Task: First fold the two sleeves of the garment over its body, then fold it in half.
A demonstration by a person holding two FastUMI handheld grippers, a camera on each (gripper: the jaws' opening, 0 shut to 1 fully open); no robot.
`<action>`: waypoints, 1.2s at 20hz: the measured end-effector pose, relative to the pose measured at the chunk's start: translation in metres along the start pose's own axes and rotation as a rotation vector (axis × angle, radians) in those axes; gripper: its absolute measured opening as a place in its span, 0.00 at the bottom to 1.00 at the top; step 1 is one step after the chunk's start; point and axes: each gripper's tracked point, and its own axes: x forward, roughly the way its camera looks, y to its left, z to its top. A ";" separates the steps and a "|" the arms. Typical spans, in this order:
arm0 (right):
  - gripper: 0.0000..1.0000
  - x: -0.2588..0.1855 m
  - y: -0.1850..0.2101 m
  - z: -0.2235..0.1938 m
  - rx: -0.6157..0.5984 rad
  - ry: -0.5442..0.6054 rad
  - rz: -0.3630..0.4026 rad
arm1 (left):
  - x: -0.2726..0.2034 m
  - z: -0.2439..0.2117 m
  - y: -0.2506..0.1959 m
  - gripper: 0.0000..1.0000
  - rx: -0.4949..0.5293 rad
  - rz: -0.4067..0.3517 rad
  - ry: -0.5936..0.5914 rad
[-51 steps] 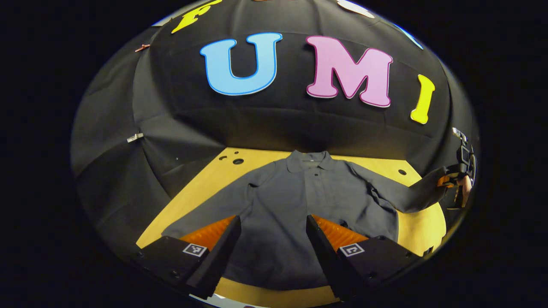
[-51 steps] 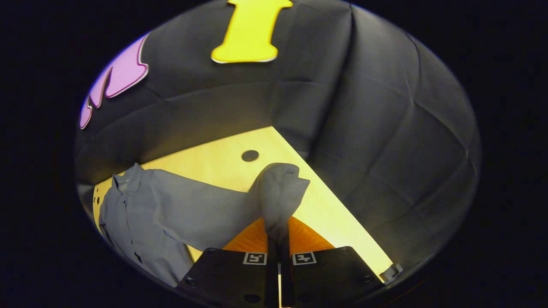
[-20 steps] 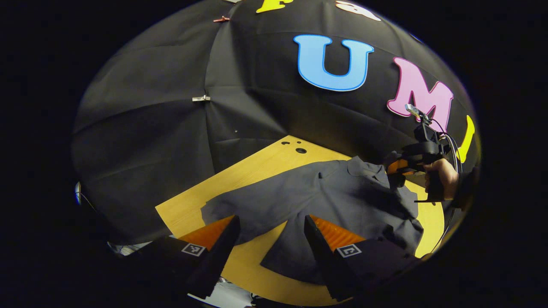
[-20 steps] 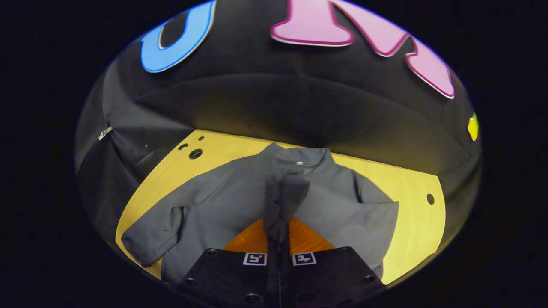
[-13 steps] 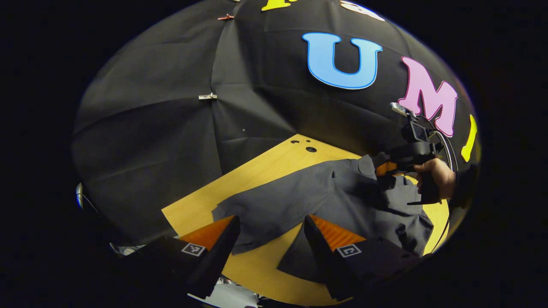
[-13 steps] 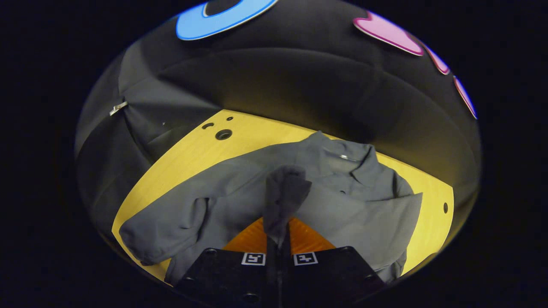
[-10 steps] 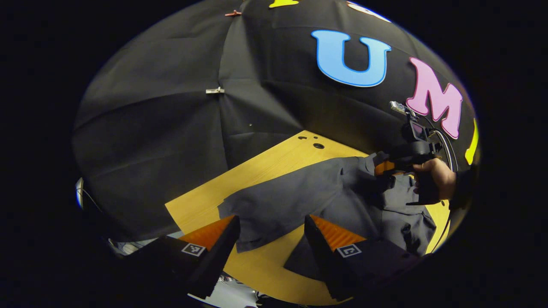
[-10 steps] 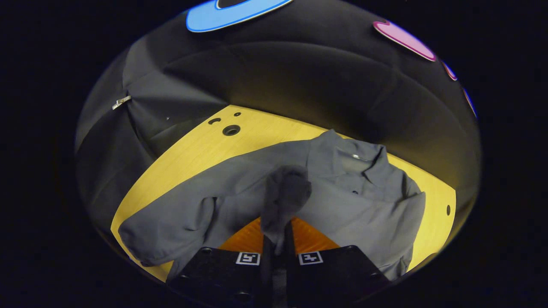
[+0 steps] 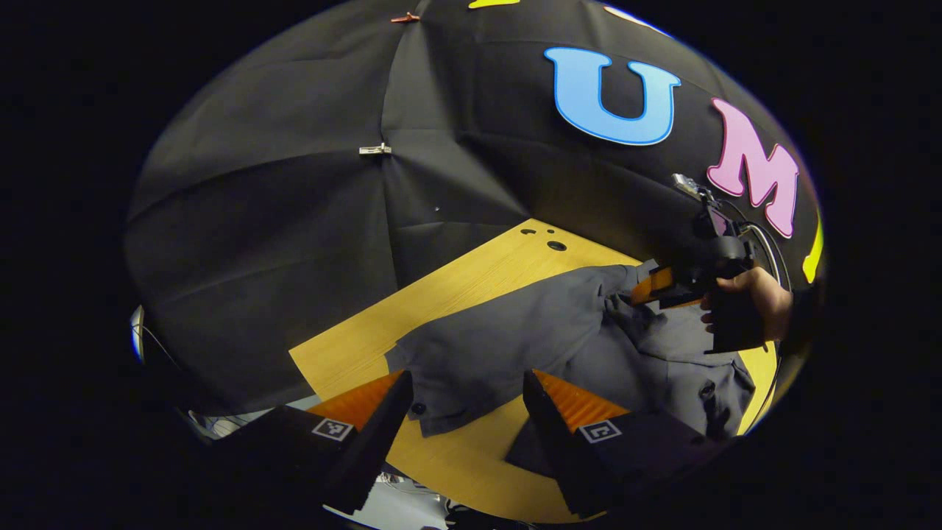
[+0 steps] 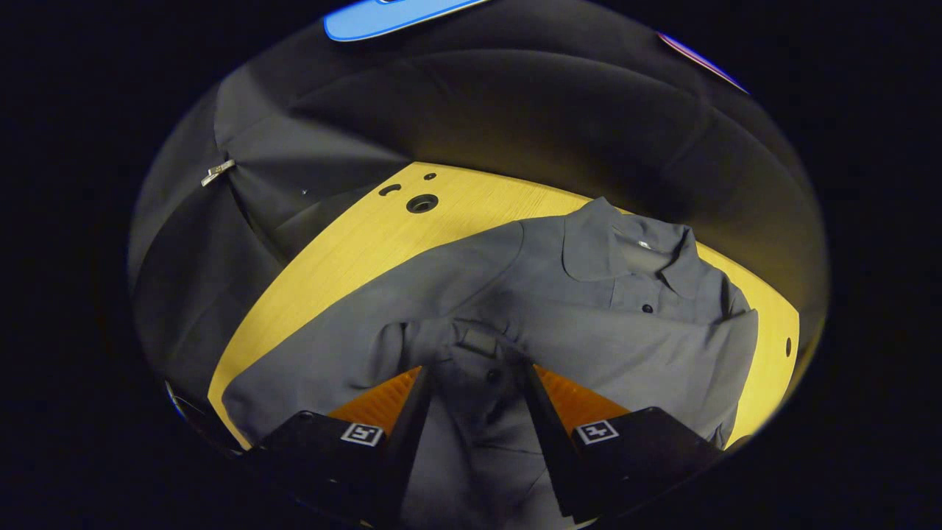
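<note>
The fingers of the right gripper [image 10: 471,383] are spread apart, and between them the cuff of the right sleeve [image 10: 478,342] is seen lying loose on the body of the grey garment [image 10: 589,309]. The fingers of the left gripper [image 9: 464,390] are likewise held apart, above the cuff of the left sleeve [image 9: 434,408], which is stretched out toward the near left corner of the wooden table [image 9: 456,280]. The garment is spread face up, its collar [image 10: 625,246] toward the far edge. In the left gripper view, the right gripper [image 9: 647,287] is seen held by a hand [image 9: 758,302] over the garment.
</note>
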 end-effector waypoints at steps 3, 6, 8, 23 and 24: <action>1.00 -0.026 -0.015 0.002 0.021 -0.037 -0.031 | 0.011 -0.001 0.005 0.95 -0.014 0.008 0.000; 1.00 -0.058 -0.044 -0.006 0.047 -0.071 -0.082 | 0.027 -0.004 0.017 0.95 0.006 0.019 0.009; 1.00 -0.082 -0.066 -0.017 0.073 -0.087 -0.120 | 0.042 -0.010 0.025 0.96 0.021 0.028 0.018; 0.99 -0.244 -0.201 -0.191 0.440 -0.096 -0.351 | 0.135 -0.043 0.059 0.96 0.085 0.126 0.140; 0.99 -0.252 -0.205 -0.202 0.462 -0.095 -0.363 | 0.138 -0.044 0.055 0.92 0.078 0.122 0.136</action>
